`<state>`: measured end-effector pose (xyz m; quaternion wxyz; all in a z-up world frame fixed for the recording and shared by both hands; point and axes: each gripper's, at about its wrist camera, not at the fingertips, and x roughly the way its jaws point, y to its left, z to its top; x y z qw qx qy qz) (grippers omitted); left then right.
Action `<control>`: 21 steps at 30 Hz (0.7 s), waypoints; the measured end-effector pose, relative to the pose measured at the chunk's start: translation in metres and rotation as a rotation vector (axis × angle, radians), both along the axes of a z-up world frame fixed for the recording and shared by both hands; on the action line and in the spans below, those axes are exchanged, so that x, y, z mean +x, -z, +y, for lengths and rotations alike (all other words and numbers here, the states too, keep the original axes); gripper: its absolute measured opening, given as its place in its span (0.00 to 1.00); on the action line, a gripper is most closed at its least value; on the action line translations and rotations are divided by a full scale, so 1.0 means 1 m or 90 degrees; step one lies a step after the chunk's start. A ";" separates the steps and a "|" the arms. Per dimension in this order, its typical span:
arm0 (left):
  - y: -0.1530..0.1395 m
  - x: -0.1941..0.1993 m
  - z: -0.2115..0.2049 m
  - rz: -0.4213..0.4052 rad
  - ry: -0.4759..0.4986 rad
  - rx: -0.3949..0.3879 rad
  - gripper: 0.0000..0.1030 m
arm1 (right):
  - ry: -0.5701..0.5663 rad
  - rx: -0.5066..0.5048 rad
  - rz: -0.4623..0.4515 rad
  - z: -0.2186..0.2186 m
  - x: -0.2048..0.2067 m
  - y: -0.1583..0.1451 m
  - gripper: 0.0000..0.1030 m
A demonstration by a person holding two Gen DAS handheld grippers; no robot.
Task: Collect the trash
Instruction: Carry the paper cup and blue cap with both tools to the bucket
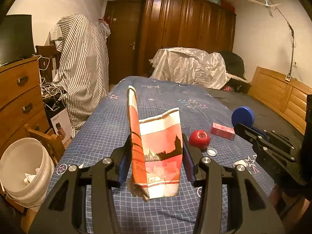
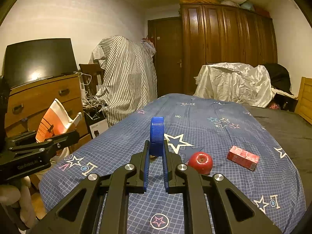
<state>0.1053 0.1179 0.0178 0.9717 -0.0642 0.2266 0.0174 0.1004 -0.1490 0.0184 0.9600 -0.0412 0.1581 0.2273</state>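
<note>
My left gripper [image 1: 156, 146] is shut on a crumpled red-and-white paper bag [image 1: 159, 156], held upright above the blue star-patterned bedspread [image 1: 165, 97]. In the right wrist view the same bag [image 2: 56, 120] shows at the left, in the left gripper [image 2: 64, 134]. My right gripper [image 2: 157, 146] is shut on a blue ribbed lid [image 2: 157, 134], gripped on edge; the lid [image 1: 242, 117] also appears at the right of the left wrist view. A white bucket [image 1: 25, 171] with crumpled paper inside stands on the floor at the lower left.
On the bed lie a red apple [image 2: 200, 162], a pink carton [image 2: 242, 157] and a small white cap [image 1: 212, 152]. A wooden dresser [image 1: 17, 93] and a chair [image 1: 46, 142] stand left of the bed, beside tangled cables and a striped cloth cover [image 1: 83, 68].
</note>
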 end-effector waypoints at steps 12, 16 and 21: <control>-0.001 -0.007 0.032 0.003 -0.024 0.002 0.43 | -0.063 0.005 0.002 0.031 -0.005 -0.018 0.12; -0.006 -0.020 0.072 0.001 -0.073 0.004 0.43 | -0.133 0.009 0.009 0.078 -0.011 -0.034 0.12; -0.010 -0.044 0.136 0.008 -0.151 0.007 0.43 | -0.227 0.000 0.033 0.156 -0.020 -0.048 0.12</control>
